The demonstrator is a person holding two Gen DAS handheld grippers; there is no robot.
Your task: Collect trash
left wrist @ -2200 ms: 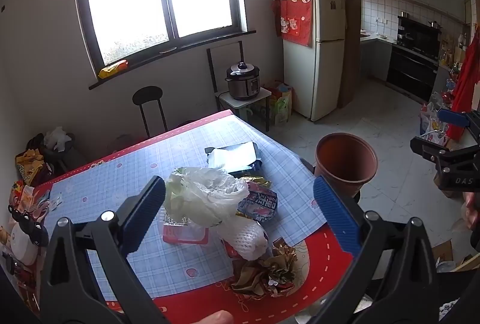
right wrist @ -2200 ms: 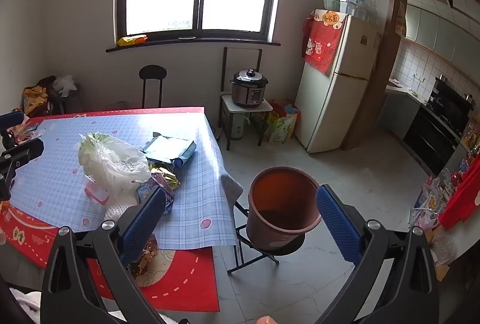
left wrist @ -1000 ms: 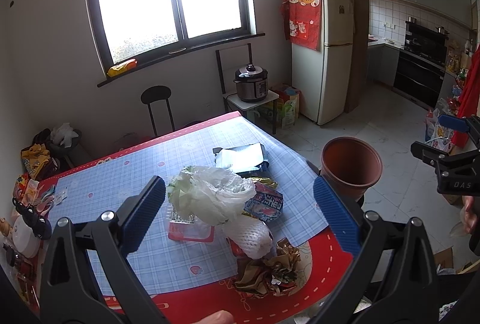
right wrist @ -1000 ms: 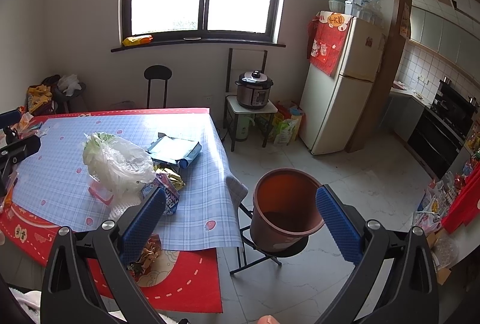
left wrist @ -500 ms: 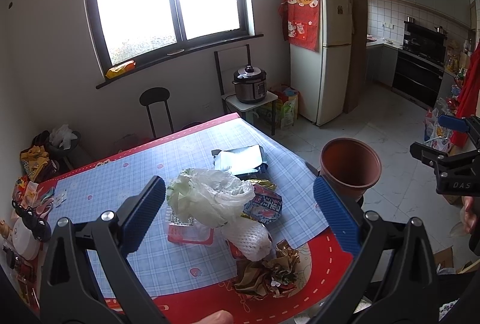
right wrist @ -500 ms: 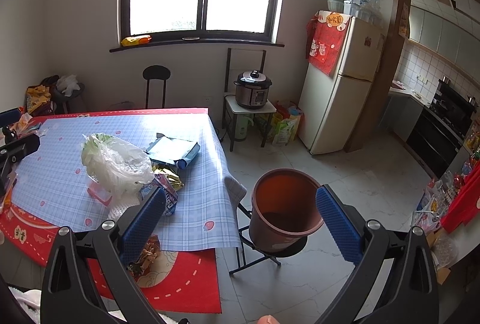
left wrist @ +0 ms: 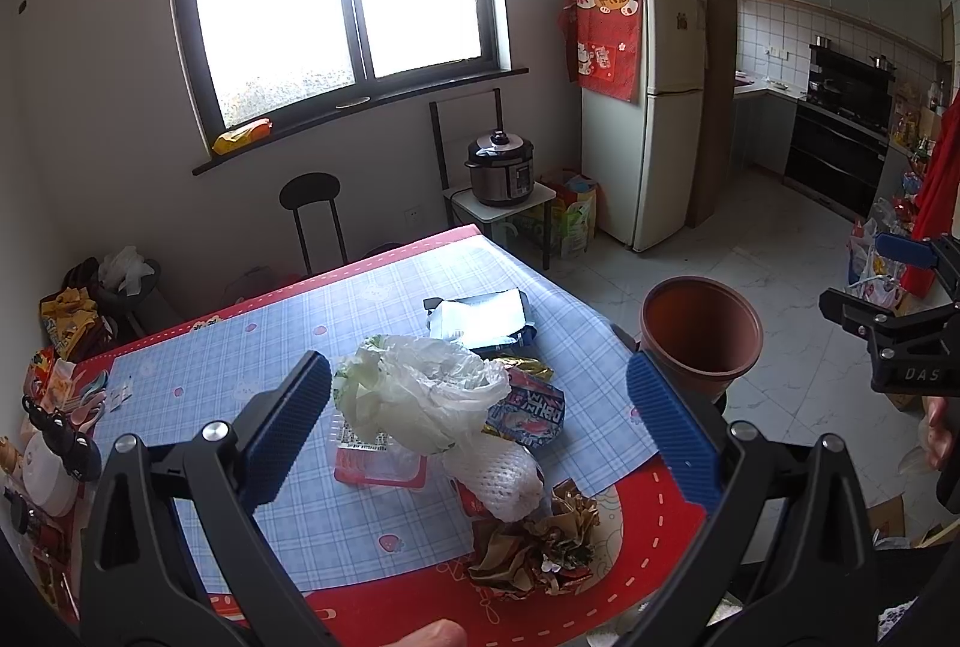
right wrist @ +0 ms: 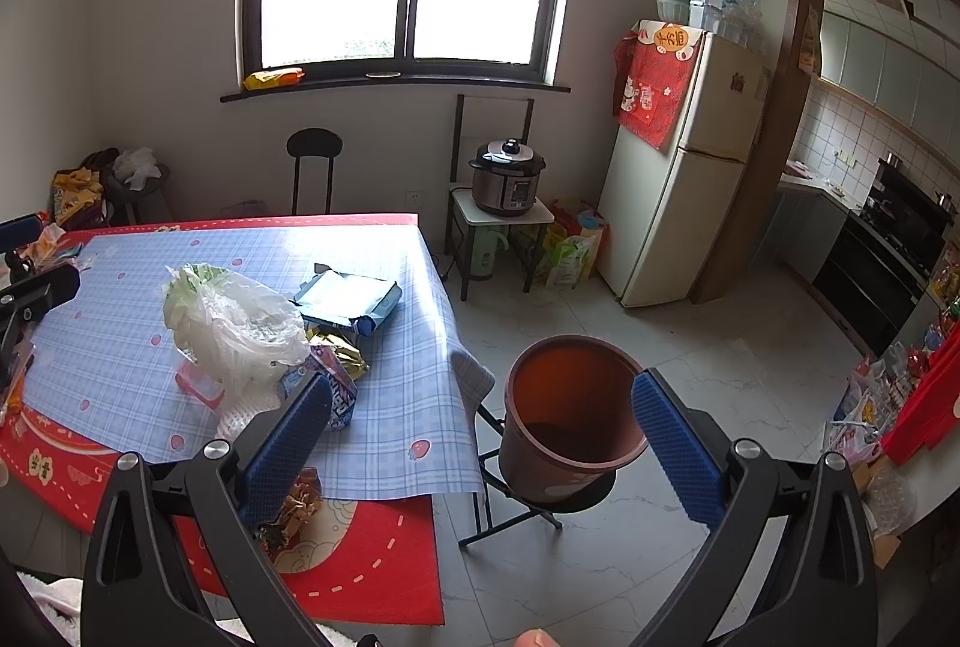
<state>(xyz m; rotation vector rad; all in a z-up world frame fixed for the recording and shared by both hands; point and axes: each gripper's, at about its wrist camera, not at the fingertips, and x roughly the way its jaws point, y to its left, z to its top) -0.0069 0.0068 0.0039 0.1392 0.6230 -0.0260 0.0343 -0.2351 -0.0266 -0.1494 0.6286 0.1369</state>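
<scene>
Both grippers, left (left wrist: 480,425) & right (right wrist: 480,431), had jaws wide, holding nothing; crinkly plastic bag (left wrist: 420,395), bumpy foam net (left wrist: 498,473) & shiny wrappers (left wrist: 540,545) lay on table (left wrist: 240,365); round brown bin (right wrist: 570,413) stood beside it; only right view showed bin's stool (right wrist: 528,515).

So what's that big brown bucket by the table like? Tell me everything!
The brown bucket is a round, plastic-looking bin, reddish-brown, wider at its rim than its base. It stands upright and open on a small black folding stool beside the table's corner. Inside looks dark and mostly empty. Nothing else touches it.
</scene>
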